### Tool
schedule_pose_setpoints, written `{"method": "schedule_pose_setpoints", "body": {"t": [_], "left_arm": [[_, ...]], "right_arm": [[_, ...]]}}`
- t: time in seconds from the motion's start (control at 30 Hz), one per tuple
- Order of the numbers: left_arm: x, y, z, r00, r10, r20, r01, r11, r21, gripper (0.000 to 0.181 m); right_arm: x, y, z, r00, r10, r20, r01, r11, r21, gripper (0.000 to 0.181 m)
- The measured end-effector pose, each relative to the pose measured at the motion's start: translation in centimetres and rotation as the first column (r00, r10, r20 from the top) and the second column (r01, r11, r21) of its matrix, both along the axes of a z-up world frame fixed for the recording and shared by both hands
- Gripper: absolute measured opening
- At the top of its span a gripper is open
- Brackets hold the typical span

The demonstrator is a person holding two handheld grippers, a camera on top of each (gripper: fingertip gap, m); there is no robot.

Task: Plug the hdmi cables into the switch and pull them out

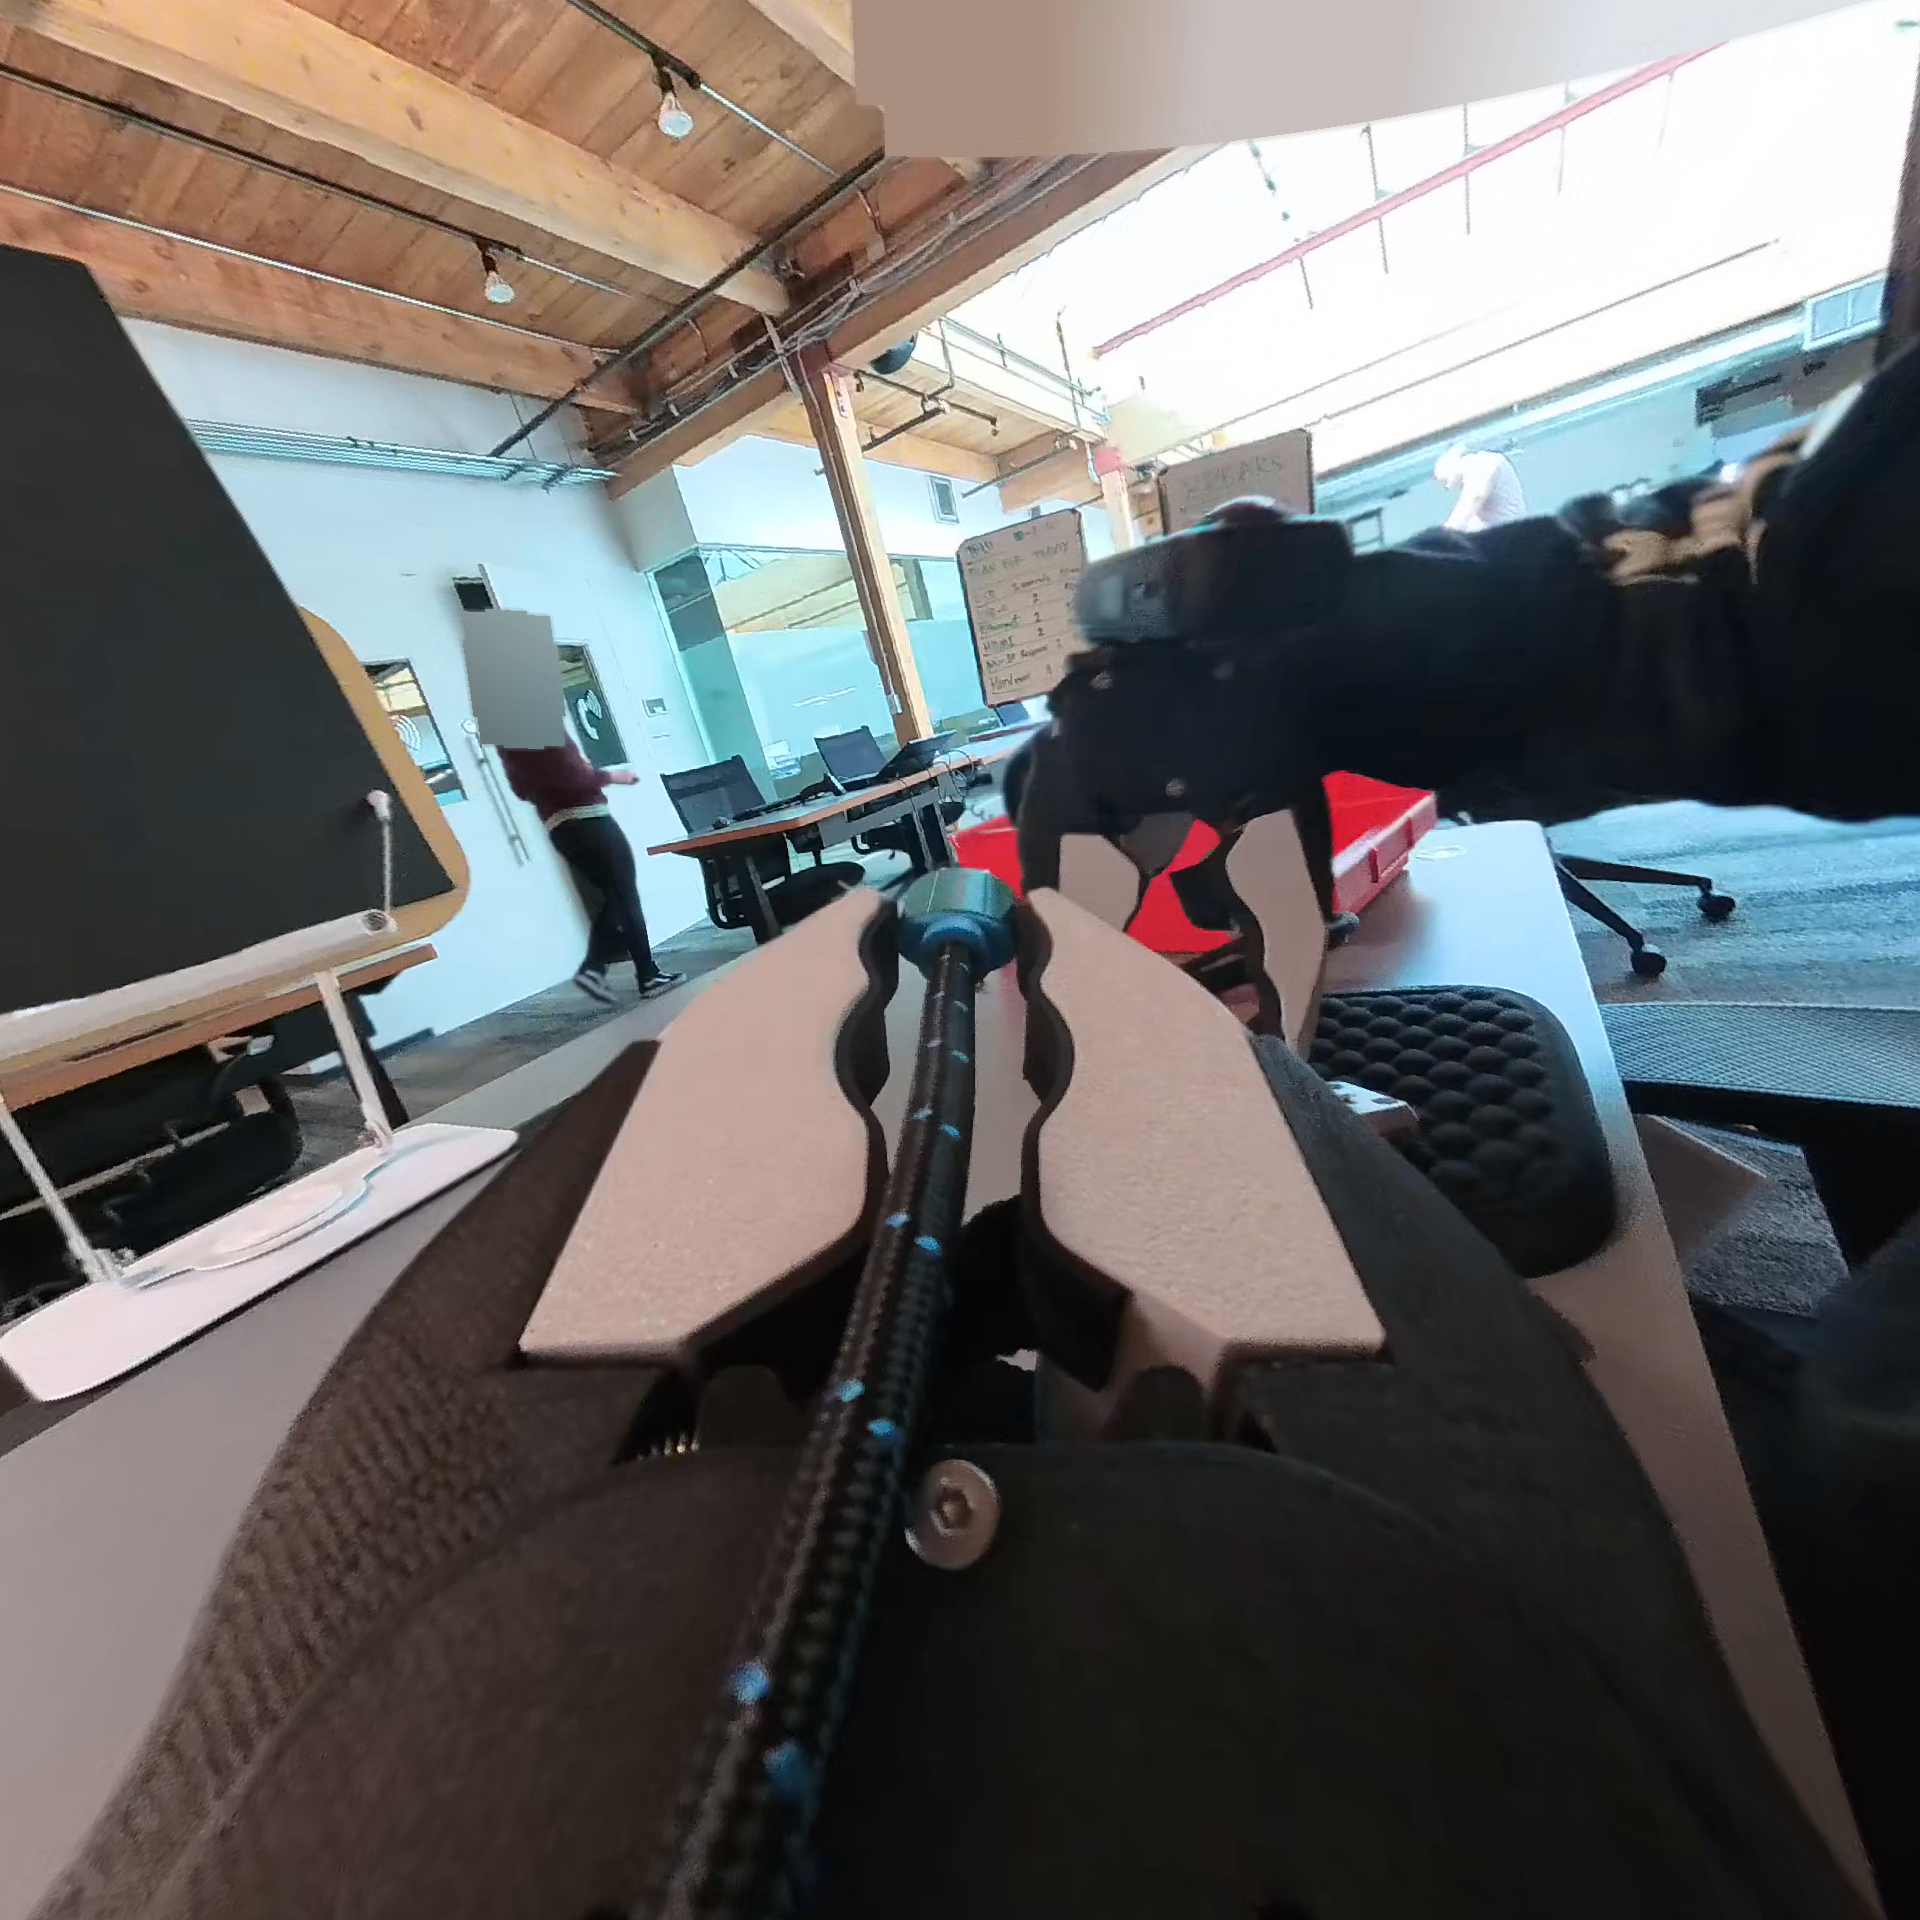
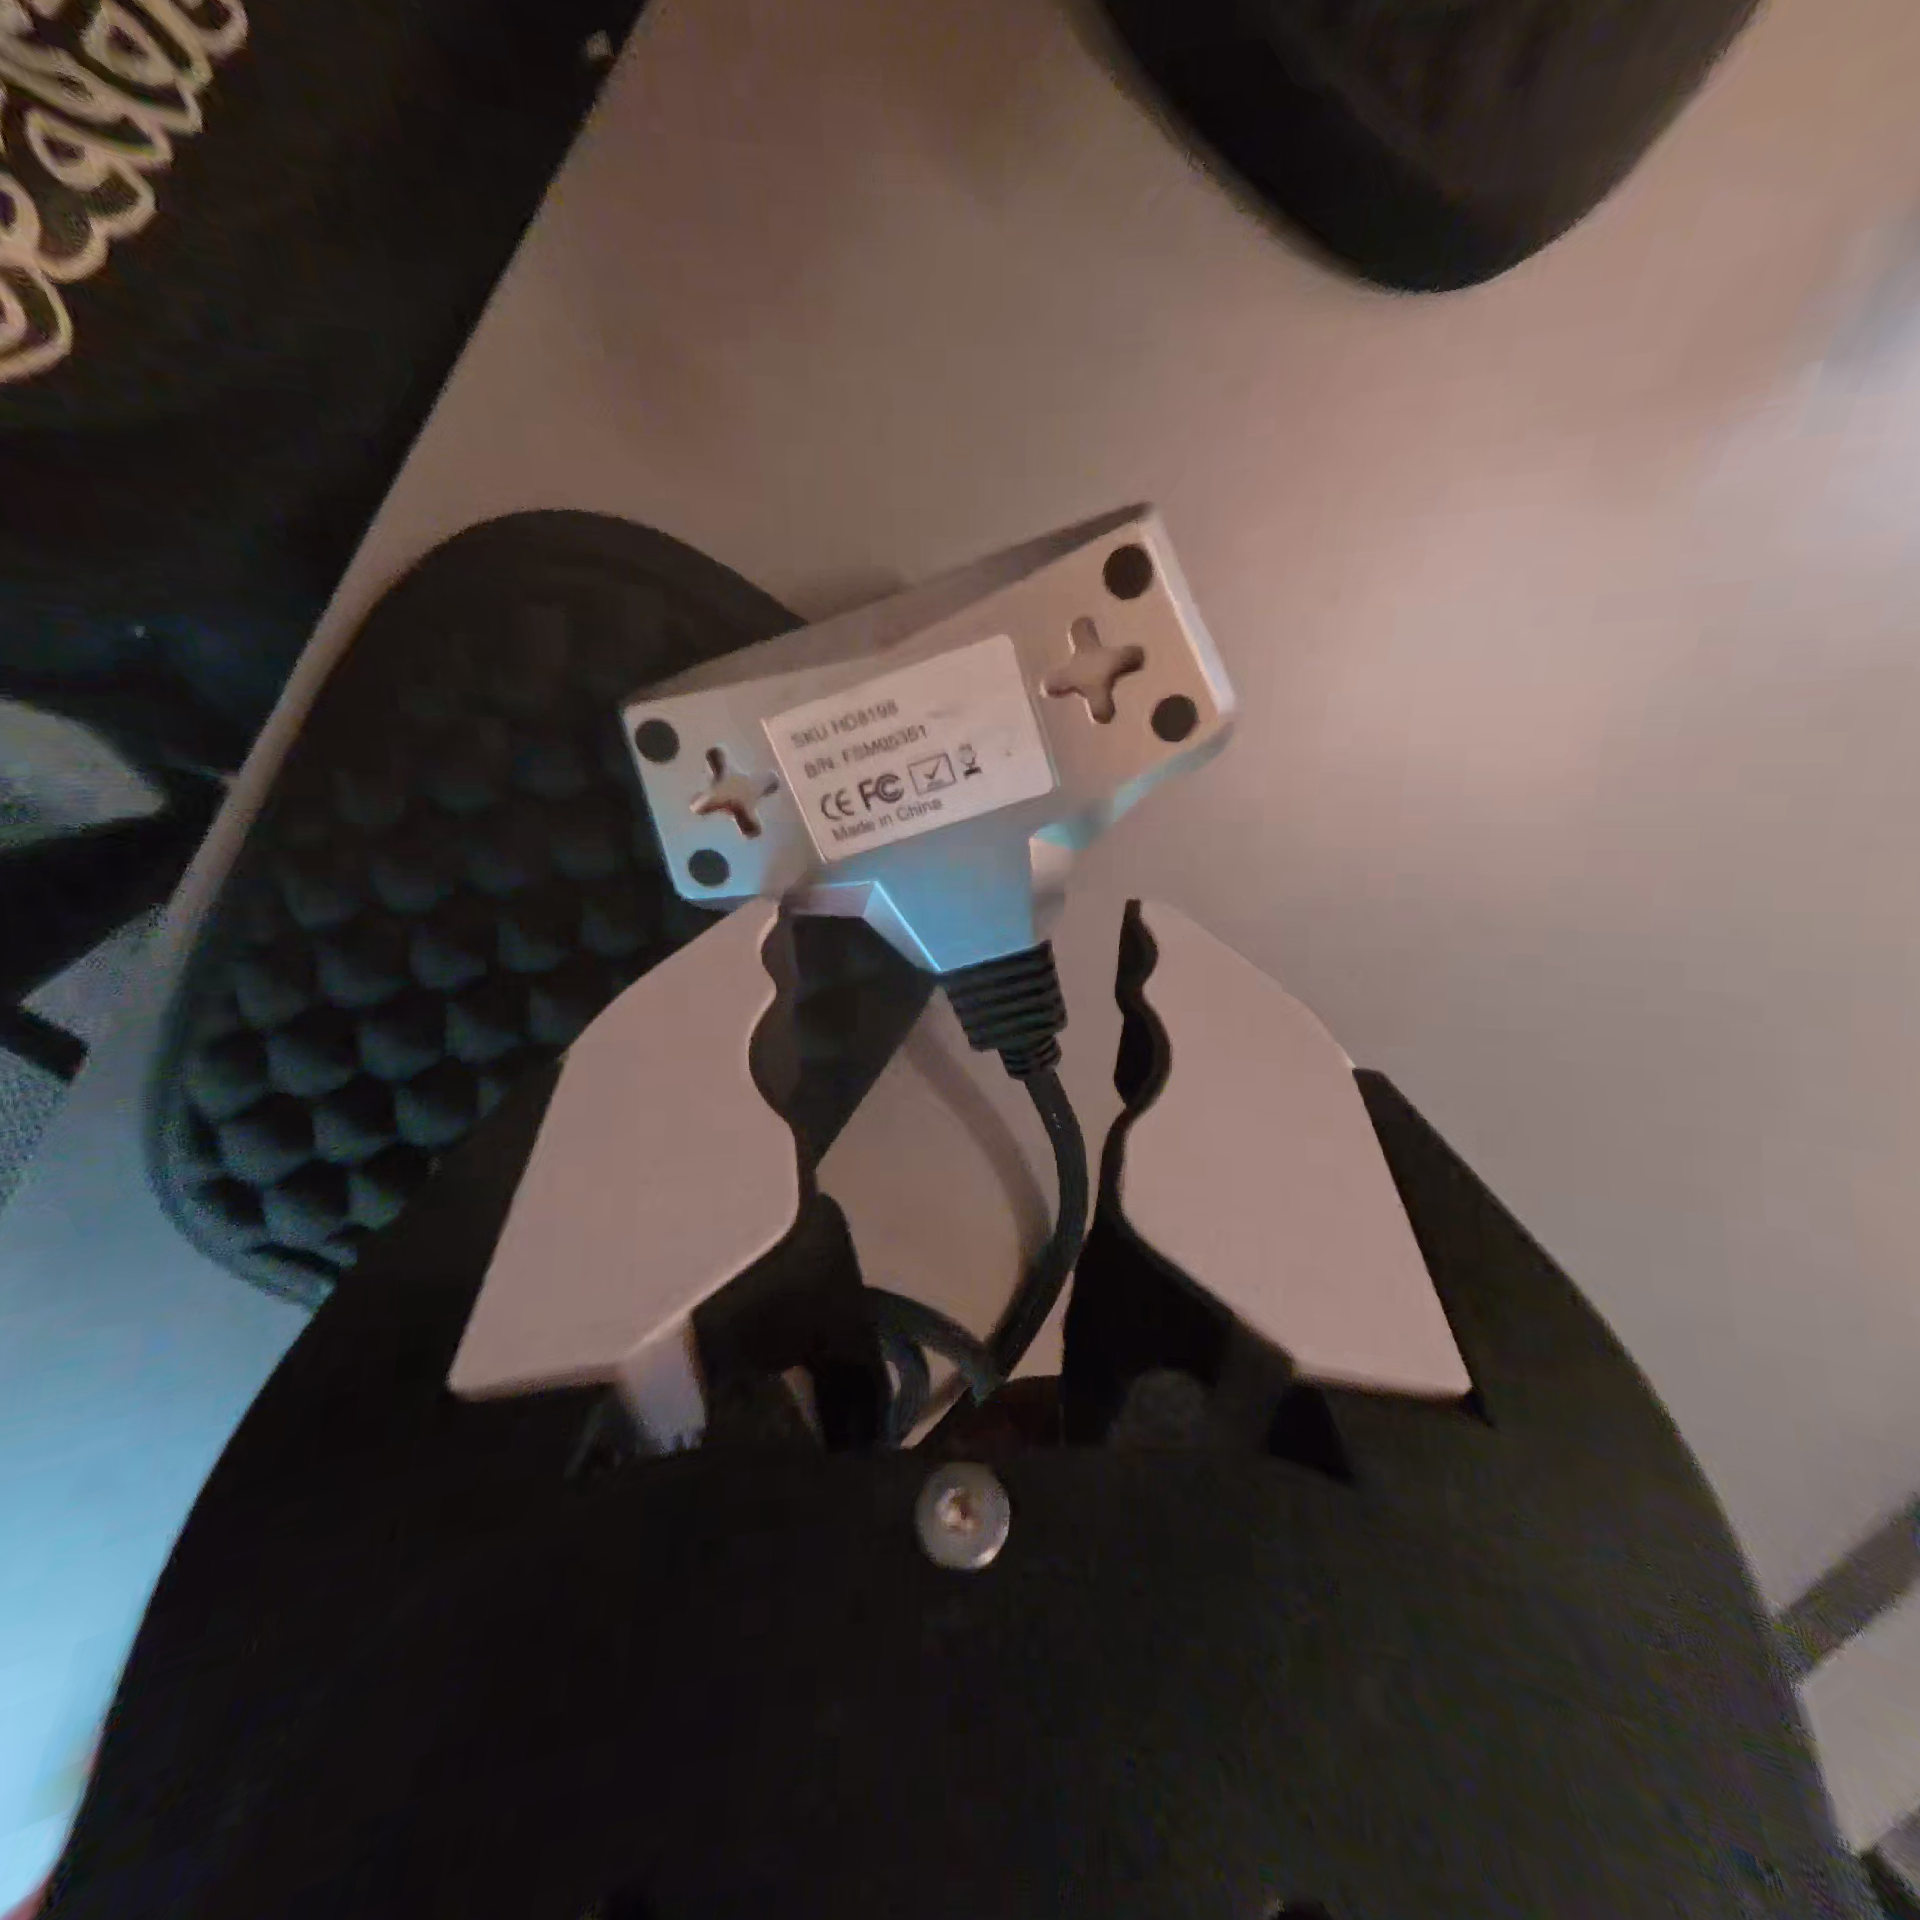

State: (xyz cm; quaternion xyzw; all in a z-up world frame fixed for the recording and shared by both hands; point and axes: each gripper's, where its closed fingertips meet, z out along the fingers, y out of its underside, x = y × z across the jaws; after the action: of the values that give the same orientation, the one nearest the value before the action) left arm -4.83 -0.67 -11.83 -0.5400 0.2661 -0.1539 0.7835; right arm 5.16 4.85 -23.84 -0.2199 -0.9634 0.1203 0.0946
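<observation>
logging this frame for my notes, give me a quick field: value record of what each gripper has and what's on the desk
left gripper: shut on the braided cable, plug end at the fingertips
right gripper: open, around the switch's black lead
switch: silver, underside up, label showing, partly on the black pad
ports: hidden, cannot tell if anything is plugged in
desk: light grey
background: red bin behind the right gripper

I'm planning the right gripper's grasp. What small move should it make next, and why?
Probably ease the right gripper forward so its open fingers straddle the silver switch, then shut. The switch lies underside up, partly on the black textured pad, just ahead of the fingertips and ungripped. The left gripper already holds the braided cable, so the switch needs steadying first.
</observation>
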Motion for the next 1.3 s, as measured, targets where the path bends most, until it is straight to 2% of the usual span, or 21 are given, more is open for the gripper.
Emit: {"method": "schedule_pose_setpoints", "body": {"t": [0.07, 0.13, 0.2, 0.33, 0.43, 0.53, 0.63, 0.87, 1.3], "left_arm": [[0.3, 0.0, -0.3, 1.0, -0.009, -0.015, 0.009, 1.0, -0.005, 0.021], [0.4, 0.0, -0.5, 1.0, -0.01, -0.025, 0.01, 1.0, -0.011, 0.021], [0.5, 0.1, -0.8, 0.999, -0.008, -0.034, 0.007, 1.0, -0.028, 0.021], [0.9, 0.5, -1.8, 0.994, 0.015, -0.11, -0.021, 0.999, -0.05, 0.021], [1.5, 0.9, -2.8, 0.983, 0.021, -0.182, -0.034, 0.997, -0.068, 0.021], [2.3, 0.8, -3.5, 0.972, -0.004, -0.233, -0.016, 0.996, -0.083, 0.021], [3.0, 0.6, -4.4, 0.959, -0.048, -0.281, 0.014, 0.993, -0.121, 0.021], [4.0, 0.4, -6.9, 0.92, -0.152, -0.362, 0.059, 0.965, -0.256, 0.021], [4.1, 0.2, -6.8, 0.923, -0.167, -0.346, 0.077, 0.963, -0.258, 0.021]], "right_arm": [[-0.1, 0.8, -1.7, 0.998, 0.022, 0.059, -0.024, 0.999, 0.037, 0.061], [0.3, 0.3, -2.4, 0.994, 0.032, 0.1, -0.026, 0.998, -0.058, 0.049], [0.3, -0.1, -2.0, 0.997, -0.015, 0.078, 0.027, 0.989, -0.144, 0.039], [-0.7, -1.5, 0.0, 0.966, -0.228, -0.119, 0.17, 0.914, -0.368, 0.037], [-1.2, -2.5, 1.7, 0.878, -0.416, -0.235, 0.243, 0.812, -0.53, 0.037], [-0.9, -3.4, 1.5, 0.812, -0.525, -0.256, 0.273, 0.729, -0.628, 0.037], [-1.0, -2.9, 0.9, 0.767, -0.58, -0.275, 0.34, 0.73, -0.592, 0.036], [-0.9, -3.2, 0.3, 0.779, -0.568, -0.267, 0.337, 0.738, -0.585, 0.036], [-1.0, -3.3, 0.4, 0.77, -0.553, -0.319, 0.313, 0.762, -0.567, 0.036]]}}
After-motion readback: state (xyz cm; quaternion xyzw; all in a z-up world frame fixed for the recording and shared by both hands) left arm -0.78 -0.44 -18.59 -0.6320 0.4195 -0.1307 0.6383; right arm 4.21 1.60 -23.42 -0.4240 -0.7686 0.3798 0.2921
